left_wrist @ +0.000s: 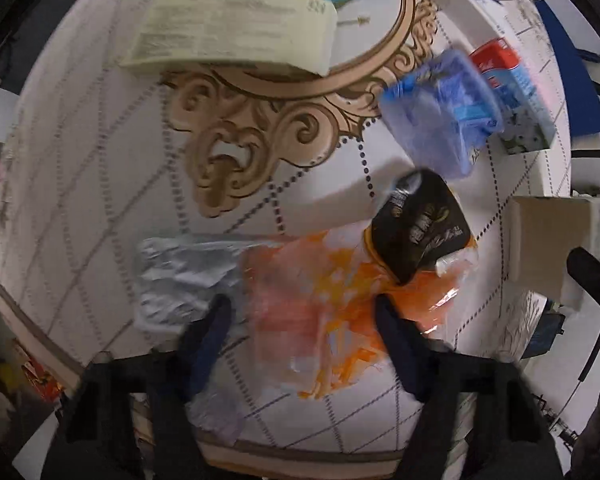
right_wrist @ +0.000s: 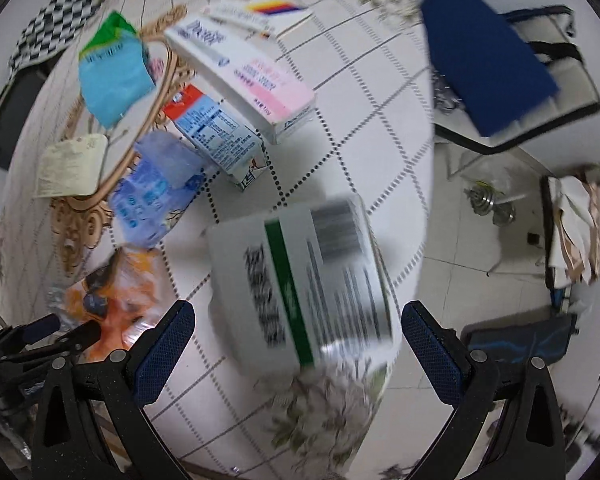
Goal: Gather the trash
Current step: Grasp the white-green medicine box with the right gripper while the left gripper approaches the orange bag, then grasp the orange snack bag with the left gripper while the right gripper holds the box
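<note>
Left tool [left_wrist: 302, 320]: pointed down at the surface [left_wrist: 100, 200], jaws partly apart, pads not seen pressing on anything. An orange wrapper [left_wrist: 300, 292] lies flat between the two fingers, directly beneath the gap. A silver wrapper [left_wrist: 180, 272] lies just outside the left finger [left_wrist: 212, 328], overlapped by the orange one. A black packet [left_wrist: 420, 228] rests on the orange wrapper's far right corner, just beyond the right finger. Further off: a blue bag [left_wrist: 440, 112], touching a red-and-blue carton [left_wrist: 512, 92], and a cream leaflet pack [left_wrist: 228, 36] at the far side. Picture blurred; print illegible.

Right tool [right_wrist: 296, 344]: pointed down, jaws wide, holding nothing. A white box [right_wrist: 300, 280] with a green stripe lies on the surface [right_wrist: 360, 100] between the fingers and slightly ahead of the tips, clear of both pads. It sits near the surface's edge. Left of it lies the orange wrapper [right_wrist: 116, 288], beside the left tool [right_wrist: 64, 330] seen at the lower left corner. Beyond: blue bag [right_wrist: 156, 188], carton [right_wrist: 216, 136], a pink-and-white box [right_wrist: 244, 76] and a teal packet [right_wrist: 112, 76], all well apart from the right tool.
</note>
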Tool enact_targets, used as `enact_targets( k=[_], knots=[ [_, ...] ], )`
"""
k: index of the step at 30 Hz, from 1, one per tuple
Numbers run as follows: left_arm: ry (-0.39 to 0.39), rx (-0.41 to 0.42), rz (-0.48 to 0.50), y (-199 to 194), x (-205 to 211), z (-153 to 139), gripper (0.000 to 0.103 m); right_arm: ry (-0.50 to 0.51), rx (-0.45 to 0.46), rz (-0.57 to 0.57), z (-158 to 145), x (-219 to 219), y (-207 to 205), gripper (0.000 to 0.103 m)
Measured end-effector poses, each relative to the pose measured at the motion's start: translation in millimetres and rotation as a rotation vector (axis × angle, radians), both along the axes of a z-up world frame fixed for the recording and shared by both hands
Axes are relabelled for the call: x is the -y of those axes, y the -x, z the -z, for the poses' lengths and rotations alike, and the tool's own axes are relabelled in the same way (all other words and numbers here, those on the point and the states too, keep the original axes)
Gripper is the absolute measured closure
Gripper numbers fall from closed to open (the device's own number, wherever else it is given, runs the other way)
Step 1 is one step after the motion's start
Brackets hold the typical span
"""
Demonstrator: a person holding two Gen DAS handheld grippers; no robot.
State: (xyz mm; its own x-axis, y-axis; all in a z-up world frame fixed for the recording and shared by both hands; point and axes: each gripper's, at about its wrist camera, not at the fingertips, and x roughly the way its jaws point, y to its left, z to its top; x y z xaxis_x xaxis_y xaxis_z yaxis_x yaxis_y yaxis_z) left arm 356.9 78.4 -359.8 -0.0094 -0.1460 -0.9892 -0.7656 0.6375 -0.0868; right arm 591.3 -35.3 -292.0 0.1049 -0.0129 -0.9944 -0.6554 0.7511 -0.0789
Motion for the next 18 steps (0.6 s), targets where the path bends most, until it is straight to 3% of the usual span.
enact_targets(
  k=[2, 6, 7, 8, 18],
  knots=[
    [0.009, -0.005, -0.017, 1, 1, 3, 0.067, 0.008, -0.026, -0.009, 9, -5, -8, 0.002],
    [-0.039, 0.002, -0.017, 2, 4, -9, 0.076, 0.011, -0.039, -0.024, 17, -11, -12, 0.020],
    [-0.056, 0.000, -0.007, 2, 5, -13, 0.099, 0.009, -0.036, -0.025, 17, -12, -13, 0.021],
    [-0.071, -0.002, 0.002, 2, 6, -16, 0.103, 0.011, -0.035, -0.027, 17, -12, -13, 0.022],
    [-0.210, 0.050, 0.070, -10, 3, -63, 0.103, -0.046, -0.028, -0.005, 0, 2, -3, 0.023]
  ],
)
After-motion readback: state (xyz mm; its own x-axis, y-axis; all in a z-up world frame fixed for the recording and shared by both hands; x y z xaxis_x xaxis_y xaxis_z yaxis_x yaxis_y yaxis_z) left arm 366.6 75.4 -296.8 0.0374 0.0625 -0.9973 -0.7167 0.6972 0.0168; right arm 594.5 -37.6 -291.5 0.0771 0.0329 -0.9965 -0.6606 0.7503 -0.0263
